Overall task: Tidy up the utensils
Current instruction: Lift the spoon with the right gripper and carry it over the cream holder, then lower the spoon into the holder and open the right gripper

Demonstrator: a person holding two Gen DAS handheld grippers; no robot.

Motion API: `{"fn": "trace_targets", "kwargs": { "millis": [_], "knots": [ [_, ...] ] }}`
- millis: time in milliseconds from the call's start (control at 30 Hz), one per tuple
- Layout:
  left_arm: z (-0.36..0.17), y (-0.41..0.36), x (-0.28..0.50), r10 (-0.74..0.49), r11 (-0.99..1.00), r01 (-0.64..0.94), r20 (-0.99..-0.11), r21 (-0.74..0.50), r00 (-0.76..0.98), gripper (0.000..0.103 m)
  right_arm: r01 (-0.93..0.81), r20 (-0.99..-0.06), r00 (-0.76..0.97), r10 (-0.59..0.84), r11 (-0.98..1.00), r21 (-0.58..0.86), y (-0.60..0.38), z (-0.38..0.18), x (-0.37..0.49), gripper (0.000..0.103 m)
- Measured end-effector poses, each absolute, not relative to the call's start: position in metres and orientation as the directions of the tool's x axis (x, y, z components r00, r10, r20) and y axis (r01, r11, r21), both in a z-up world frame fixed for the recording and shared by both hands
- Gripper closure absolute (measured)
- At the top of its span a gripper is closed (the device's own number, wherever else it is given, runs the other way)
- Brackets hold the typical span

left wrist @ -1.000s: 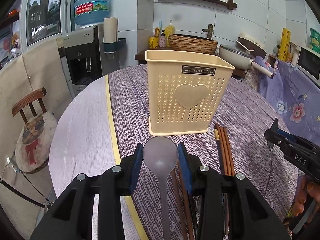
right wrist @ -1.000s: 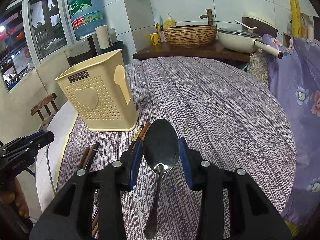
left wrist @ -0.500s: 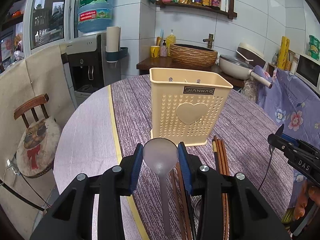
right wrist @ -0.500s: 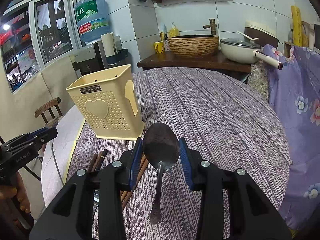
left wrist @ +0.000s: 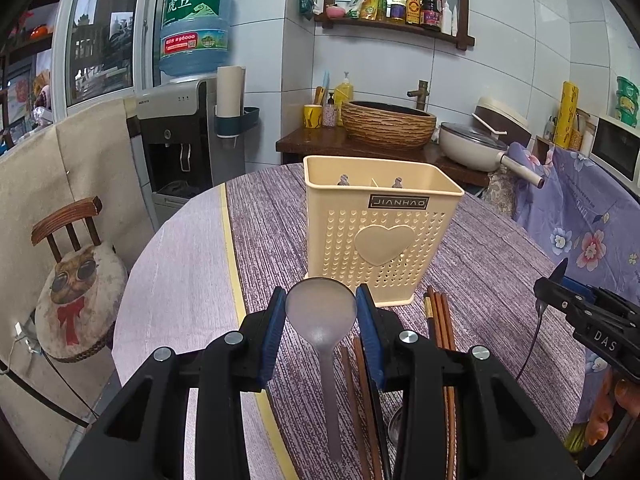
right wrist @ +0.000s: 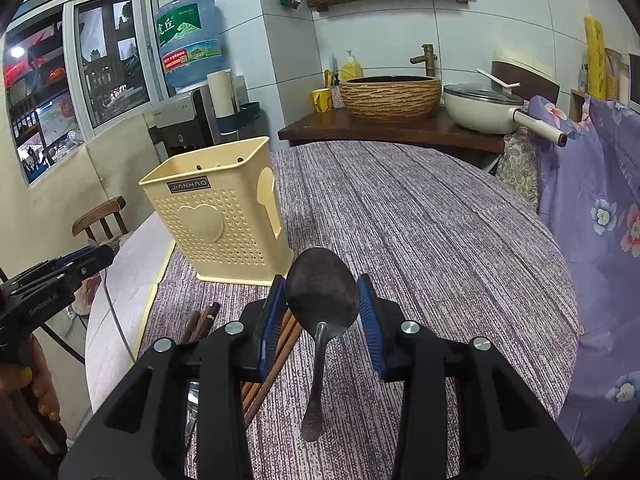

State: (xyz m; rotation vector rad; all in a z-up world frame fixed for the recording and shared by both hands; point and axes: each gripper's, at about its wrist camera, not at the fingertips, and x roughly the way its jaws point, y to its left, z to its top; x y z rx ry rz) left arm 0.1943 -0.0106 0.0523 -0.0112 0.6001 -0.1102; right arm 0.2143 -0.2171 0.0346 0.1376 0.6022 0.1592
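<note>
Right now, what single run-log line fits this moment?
left gripper: holds grey spoon | right gripper: holds metal spoon | utensil holder: upright on table | chopsticks: on table

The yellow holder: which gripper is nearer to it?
Left, by a small margin. The left gripper, gripping a spoon, faces the holder head-on; the right gripper, with its spoon, sits off its right corner.

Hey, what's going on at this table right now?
A person is sorting utensils with a pair of tongs in each hand. The left tongs grip a pale translucent spoon by its bowl; the right tongs grip a dark metal spoon the same way. Both are held off the table, short of the cream utensil holder. Several brown chopsticks lie on the purple tablecloth in front of the holder.
</note>
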Motion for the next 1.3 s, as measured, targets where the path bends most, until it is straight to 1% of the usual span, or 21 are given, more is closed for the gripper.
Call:
{"fn": "trace_targets", "kwargs": {
  "millis": [133, 267, 567, 633, 700, 767, 867, 1000, 1167, 1300],
  "knots": [
    [0.062, -0.008, 0.194, -0.124, 0.992, 0.109, -0.546, -0.059, 0.829, 0.067, -0.139, -0.536, 0.813, 0.226, 0.97, 0.198, -0.216, 0.044, 0.216, 0.066],
    [0.082, -0.005, 0.198, -0.145, 0.989, 0.126, -0.514, -0.072, 0.846, 0.067, -0.18, -0.487, 0.832, 0.266, 0.96, 0.216, -0.213, 0.066, 0.223, 0.066],
    [0.177, -0.003, 0.232, -0.167, 0.985, 0.141, -0.327, -0.102, 0.93, 0.067, -0.256, -0.304, 0.904, 0.301, 0.95, 0.18, -0.182, 0.158, 0.263, 0.066],
    [0.189, -0.002, 0.244, -0.183, 0.98, 0.15, -0.299, -0.13, 0.936, 0.067, -0.257, -0.273, 0.915, 0.297, 0.951, 0.174, -0.177, 0.174, 0.273, 0.066],
    [0.197, -0.004, 0.258, -0.151, 0.985, 0.12, -0.273, -0.126, 0.95, 0.067, -0.256, -0.236, 0.928, 0.289, 0.953, 0.16, -0.168, 0.187, 0.285, 0.066],
    [0.198, -0.005, 0.273, -0.136, 0.985, 0.104, -0.26, -0.134, 0.956, 0.067, -0.257, -0.227, 0.93, 0.288, 0.954, 0.157, -0.161, 0.192, 0.296, 0.066],
    [0.186, -0.004, 0.288, -0.126, 0.985, 0.087, -0.268, -0.152, 0.955, 0.067, -0.248, -0.229, 0.933, 0.277, 0.957, 0.148, -0.155, 0.184, 0.308, 0.066],
    [0.155, -0.005, 0.295, -0.103, 0.987, 0.064, -0.28, -0.147, 0.954, 0.067, -0.238, -0.262, 0.928, 0.265, 0.963, 0.128, -0.147, 0.155, 0.319, 0.066],
    [0.132, -0.005, 0.293, -0.105, 0.988, 0.065, -0.294, -0.14, 0.95, 0.067, -0.244, -0.302, 0.915, 0.267, 0.963, 0.113, -0.142, 0.125, 0.327, 0.066],
    [0.114, -0.003, 0.294, -0.1, 0.989, 0.058, -0.323, -0.138, 0.941, 0.067, -0.253, -0.322, 0.907, 0.273, 0.962, 0.105, -0.138, 0.107, 0.325, 0.066]
  ]
}}
